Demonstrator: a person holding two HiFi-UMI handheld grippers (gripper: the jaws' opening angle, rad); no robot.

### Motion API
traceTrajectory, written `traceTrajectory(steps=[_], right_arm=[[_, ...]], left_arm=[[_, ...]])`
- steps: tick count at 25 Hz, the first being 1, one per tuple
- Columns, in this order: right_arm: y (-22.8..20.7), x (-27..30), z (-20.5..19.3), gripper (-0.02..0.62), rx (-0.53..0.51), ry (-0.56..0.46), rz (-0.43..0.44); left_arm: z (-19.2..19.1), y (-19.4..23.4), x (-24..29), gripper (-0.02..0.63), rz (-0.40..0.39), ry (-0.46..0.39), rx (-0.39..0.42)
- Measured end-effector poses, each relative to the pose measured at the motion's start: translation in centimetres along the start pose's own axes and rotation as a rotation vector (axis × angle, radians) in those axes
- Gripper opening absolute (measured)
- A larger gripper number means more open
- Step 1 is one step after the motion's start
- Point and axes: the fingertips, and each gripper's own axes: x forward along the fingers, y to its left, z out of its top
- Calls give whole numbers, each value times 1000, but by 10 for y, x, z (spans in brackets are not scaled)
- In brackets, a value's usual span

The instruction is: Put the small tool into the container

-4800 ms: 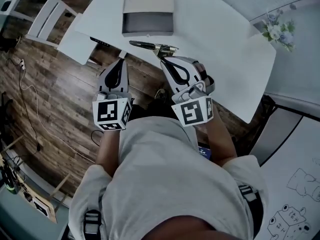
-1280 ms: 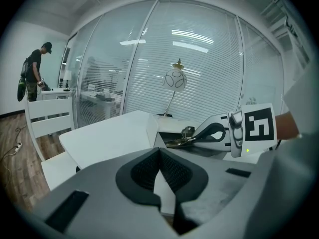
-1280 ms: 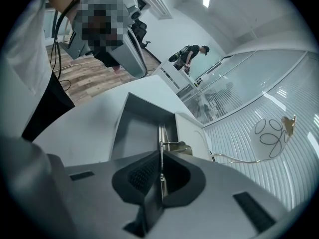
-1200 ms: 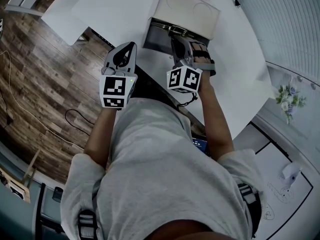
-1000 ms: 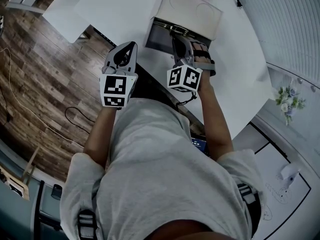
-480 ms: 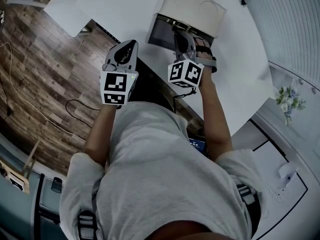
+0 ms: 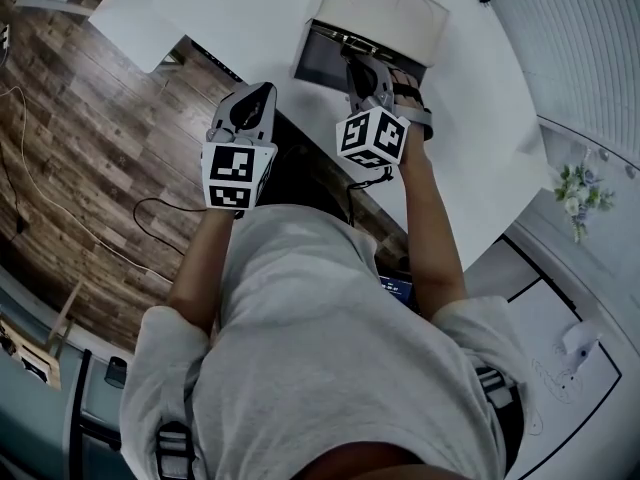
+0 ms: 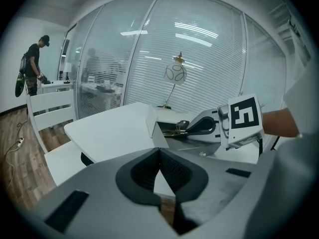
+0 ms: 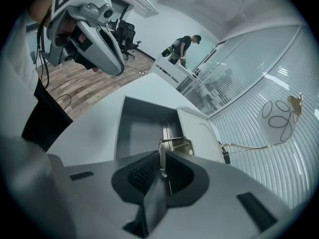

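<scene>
The small metal tool (image 9: 174,144) sticks out of my right gripper (image 9: 161,156), which is shut on it. Its tip hangs over the grey inside of the open box-shaped container (image 9: 142,131), close to the hinge of the white lid (image 9: 199,133). In the head view the right gripper (image 7: 362,68) reaches over the container's (image 7: 320,63) near right part. My left gripper (image 7: 262,93) is shut on nothing and hovers off the table's near edge, left of the container. In the left gripper view its jaws (image 8: 159,156) point at the container wall (image 8: 154,131) and the tool (image 8: 174,132).
The white table (image 7: 470,118) carries the container, and a lamp with a round shade (image 8: 175,73) stands behind it. A lower white bench (image 7: 130,28) is at the left over the wood floor. A person (image 8: 34,63) stands far off by a glass wall.
The right gripper has carried the tool from the table's near edge to above the open container, edging further over it in the last second. The left gripper stays shut beside it.
</scene>
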Motion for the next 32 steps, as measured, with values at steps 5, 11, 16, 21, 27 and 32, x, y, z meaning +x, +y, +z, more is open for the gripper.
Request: traceTrajectory(steps=[5, 11, 16, 21, 27, 32], right_arm=[[2, 0, -5, 32, 9, -4, 27], [7, 3, -8, 43, 25, 2, 72], [5, 6, -12, 52, 29, 13, 88], [6, 6, -12, 79, 111, 2, 148], [8, 6, -15, 87, 124, 23, 199], [11, 2, -15, 86, 173, 18, 234]], left_arm=[[-2, -2, -3, 23, 16, -8, -10], [-8, -1, -1, 23, 20, 5, -13], [-6, -1, 3, 23, 18, 6, -12], [-8, -3, 6, 23, 15, 14, -13], [-9, -9, 7, 23, 13, 19, -8], [-12, -12, 5, 23, 8, 26, -6]])
